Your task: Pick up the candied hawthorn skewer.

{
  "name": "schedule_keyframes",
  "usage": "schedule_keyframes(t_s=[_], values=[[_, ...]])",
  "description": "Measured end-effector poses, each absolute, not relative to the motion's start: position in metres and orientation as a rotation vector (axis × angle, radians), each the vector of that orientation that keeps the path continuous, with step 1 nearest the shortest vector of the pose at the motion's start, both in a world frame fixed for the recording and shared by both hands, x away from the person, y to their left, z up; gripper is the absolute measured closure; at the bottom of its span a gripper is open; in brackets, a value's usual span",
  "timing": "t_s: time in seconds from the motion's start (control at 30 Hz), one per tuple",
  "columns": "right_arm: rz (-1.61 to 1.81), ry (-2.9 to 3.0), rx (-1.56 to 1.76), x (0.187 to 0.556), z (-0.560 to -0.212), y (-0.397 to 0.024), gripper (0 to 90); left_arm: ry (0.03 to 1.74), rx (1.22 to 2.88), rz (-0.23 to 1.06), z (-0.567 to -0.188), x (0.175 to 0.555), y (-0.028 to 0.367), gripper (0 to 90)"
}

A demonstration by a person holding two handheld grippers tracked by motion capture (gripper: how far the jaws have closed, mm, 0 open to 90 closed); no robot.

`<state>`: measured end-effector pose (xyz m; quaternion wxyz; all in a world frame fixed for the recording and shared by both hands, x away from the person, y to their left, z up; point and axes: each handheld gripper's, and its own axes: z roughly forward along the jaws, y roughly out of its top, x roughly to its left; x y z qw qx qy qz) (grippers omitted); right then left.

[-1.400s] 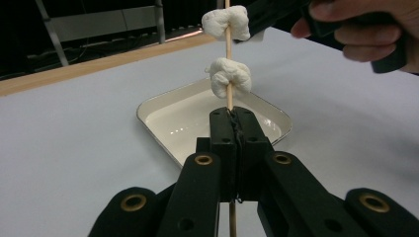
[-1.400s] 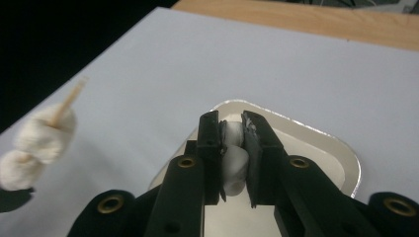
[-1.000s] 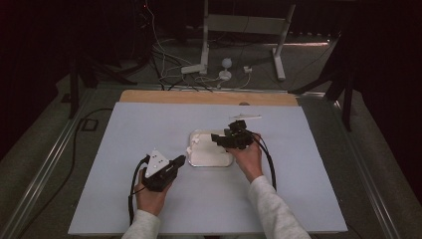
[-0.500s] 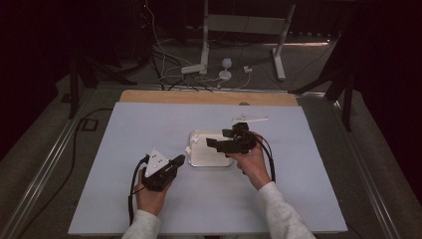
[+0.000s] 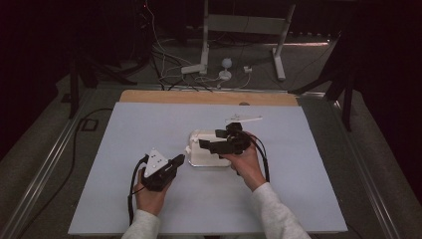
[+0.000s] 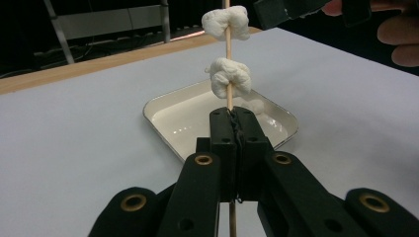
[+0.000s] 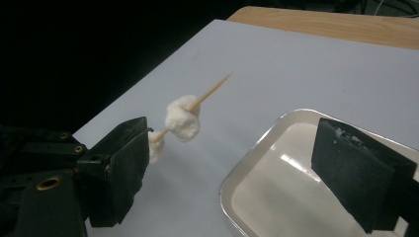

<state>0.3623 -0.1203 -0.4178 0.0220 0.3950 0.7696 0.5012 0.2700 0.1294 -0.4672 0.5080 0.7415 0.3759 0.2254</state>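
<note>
Your left gripper [image 6: 231, 123] is clamping a skewer [image 6: 228, 47] low on its stick, two marshmallows [image 6: 228, 76] riding above the jaws. The tray [image 5: 199, 158] is sitting mid-frame in the high view. Your right gripper [image 5: 213, 144] is hanging wide open over it. Plenty of bare mat [image 5: 149, 124] is showing toward every edge.
</note>
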Motion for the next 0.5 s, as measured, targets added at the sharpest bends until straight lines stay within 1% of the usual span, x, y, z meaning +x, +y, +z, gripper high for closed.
schedule_keyframes(t_s=[0.37,0.5], values=[[1.587,2.409,1.227,0.363,-0.418,-0.107,15.5,0.894,1.789,0.542,-0.467,0.269,0.128,89.8],[1.593,2.433,1.237,0.363,-0.421,-0.101,23.3,0.888,1.789,0.543,-0.467,0.269,0.127,89.8]])
